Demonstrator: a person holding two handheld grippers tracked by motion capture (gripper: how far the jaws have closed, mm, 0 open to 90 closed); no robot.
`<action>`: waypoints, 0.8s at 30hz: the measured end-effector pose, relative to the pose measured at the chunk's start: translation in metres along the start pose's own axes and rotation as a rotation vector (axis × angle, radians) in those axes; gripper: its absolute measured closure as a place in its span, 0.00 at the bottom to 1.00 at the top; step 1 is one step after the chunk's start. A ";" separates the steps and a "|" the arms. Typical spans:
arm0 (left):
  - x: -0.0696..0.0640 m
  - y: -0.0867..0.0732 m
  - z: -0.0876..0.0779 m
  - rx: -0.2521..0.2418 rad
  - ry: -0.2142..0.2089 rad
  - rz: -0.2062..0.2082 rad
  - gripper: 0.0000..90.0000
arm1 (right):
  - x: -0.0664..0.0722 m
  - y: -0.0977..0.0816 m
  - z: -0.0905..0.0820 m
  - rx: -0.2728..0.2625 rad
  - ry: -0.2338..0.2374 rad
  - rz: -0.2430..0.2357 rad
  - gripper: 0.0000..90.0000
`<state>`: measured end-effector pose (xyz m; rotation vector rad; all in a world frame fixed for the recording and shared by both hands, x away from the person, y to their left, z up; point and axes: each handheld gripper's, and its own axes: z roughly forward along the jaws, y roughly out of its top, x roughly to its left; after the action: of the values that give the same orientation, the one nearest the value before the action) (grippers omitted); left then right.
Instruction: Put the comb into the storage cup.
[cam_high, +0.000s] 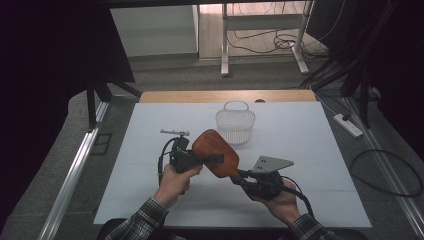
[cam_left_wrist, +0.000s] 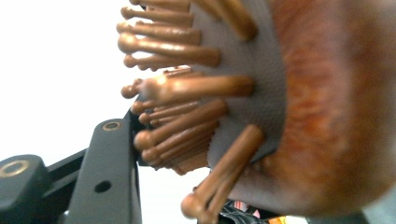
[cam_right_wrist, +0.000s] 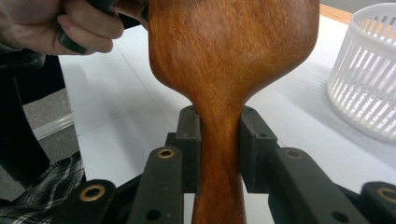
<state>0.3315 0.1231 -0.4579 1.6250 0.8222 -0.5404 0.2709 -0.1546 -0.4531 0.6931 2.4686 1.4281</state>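
High view of the workspace. A rectangular table with a white top (cam_high: 300, 165) and a light wooden far edge (cam_high: 227, 96) stands on grey carpeted floor (cam_high: 390, 175). Aluminium rails (cam_high: 75, 172) run along both long sides. Beyond the table, white metal desk legs (cam_high: 225, 45) rise above loose black cables (cam_high: 270, 45). A white power strip (cam_high: 348, 125) lies on the floor at right. Dark curtains (cam_high: 45, 65) enclose both sides; lighting is dim.

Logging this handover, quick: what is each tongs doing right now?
Left tongs: closed on the brush head, across its bristles.
Right tongs: closed on the brush handle.
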 end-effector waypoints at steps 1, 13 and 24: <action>0.000 0.000 0.000 0.003 -0.001 0.004 0.56 | 0.000 0.000 0.000 0.005 -0.002 -0.003 0.80; -0.006 0.002 0.002 0.015 0.022 0.052 0.60 | -0.003 0.001 0.000 0.021 0.005 0.007 0.76; -0.013 0.004 0.001 0.007 0.092 0.081 0.59 | -0.009 0.003 0.000 0.088 -0.004 0.028 0.52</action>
<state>0.3263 0.1189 -0.4466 1.6920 0.8194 -0.4145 0.2800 -0.1575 -0.4513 0.7508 2.5413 1.3325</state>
